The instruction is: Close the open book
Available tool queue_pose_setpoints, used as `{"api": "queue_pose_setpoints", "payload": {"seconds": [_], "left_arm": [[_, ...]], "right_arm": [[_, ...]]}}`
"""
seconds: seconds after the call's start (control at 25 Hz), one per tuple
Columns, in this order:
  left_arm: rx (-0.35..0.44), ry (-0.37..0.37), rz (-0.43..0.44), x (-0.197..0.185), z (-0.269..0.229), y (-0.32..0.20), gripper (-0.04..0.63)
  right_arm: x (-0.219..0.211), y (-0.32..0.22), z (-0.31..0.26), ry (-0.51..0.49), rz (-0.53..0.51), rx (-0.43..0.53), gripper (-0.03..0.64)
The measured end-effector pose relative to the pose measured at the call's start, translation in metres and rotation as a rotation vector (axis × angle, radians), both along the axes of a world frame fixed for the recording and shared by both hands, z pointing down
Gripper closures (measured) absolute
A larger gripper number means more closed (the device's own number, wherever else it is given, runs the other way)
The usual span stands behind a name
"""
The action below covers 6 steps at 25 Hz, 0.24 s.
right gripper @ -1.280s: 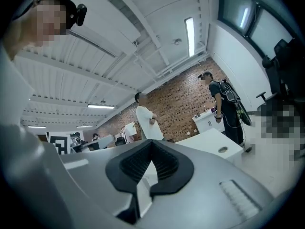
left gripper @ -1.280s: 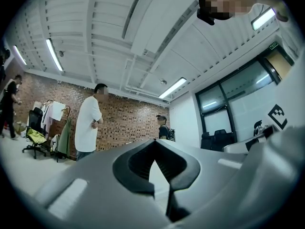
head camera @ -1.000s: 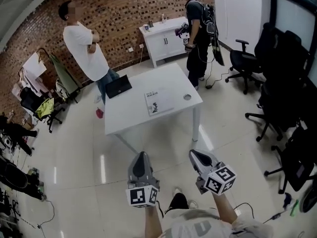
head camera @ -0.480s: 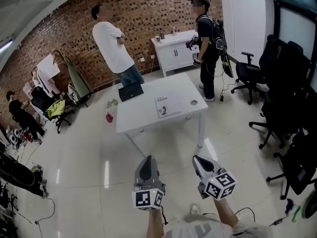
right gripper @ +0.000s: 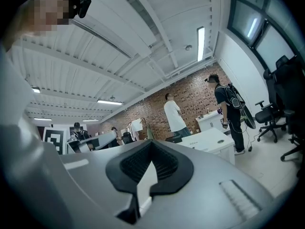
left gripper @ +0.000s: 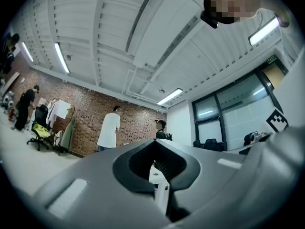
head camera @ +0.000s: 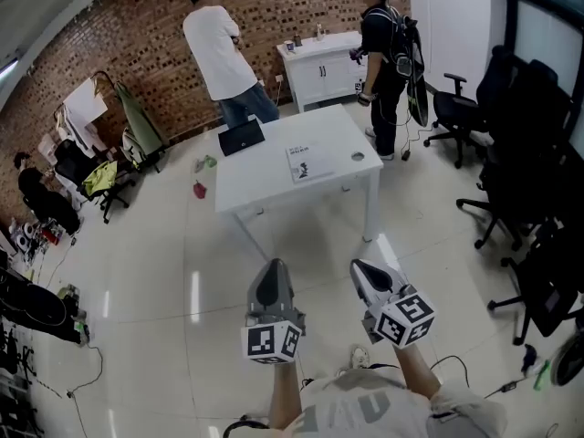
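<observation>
The book (head camera: 308, 164) lies flat on the white table (head camera: 265, 179) across the room, a pale rectangle with dark print; it is too small to show whether it lies open. Far short of the table, my left gripper (head camera: 272, 266) hangs over the floor with its jaws together and nothing in them. My right gripper (head camera: 359, 268) is beside it, also shut and empty. Past the meeting pads, the left gripper view (left gripper: 159, 174) shows only the room. Beyond its closed jaws, the right gripper view (right gripper: 147, 174) shows the table (right gripper: 209, 138).
A black laptop (head camera: 241, 136) and a small round object (head camera: 358, 156) also sit on the table. Two people (head camera: 222, 51) (head camera: 381, 35) stand behind it near a white cabinet (head camera: 319, 69). Office chairs (head camera: 511, 181) line the right; clutter and chairs (head camera: 82, 176) fill the left.
Both grippers stay shut and have moved forward together over the floor. The view has swung, so the person in white now appears further right, behind the table.
</observation>
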State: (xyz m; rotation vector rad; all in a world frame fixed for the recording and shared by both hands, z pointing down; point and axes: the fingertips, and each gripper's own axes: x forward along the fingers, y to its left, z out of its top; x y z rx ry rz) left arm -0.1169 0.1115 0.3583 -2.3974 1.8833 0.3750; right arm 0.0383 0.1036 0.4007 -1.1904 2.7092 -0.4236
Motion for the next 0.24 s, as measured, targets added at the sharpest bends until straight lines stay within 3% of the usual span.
{"api": "queue_pose_setpoints", "payload": {"seconds": [0.08,0.24], "left_arm": [[-0.011,0.028,0.009,-0.0008,0.0028,0.0005,0.580],[-0.010,-0.004,-0.001,0.0013,0.0014,0.0021,0.580]], "right_arm": [[-0.0002,0.0007,-0.0015,-0.001,0.001,0.003,0.615],[-0.0002,0.0004,-0.0026,0.001,0.001,0.001,0.615]]}}
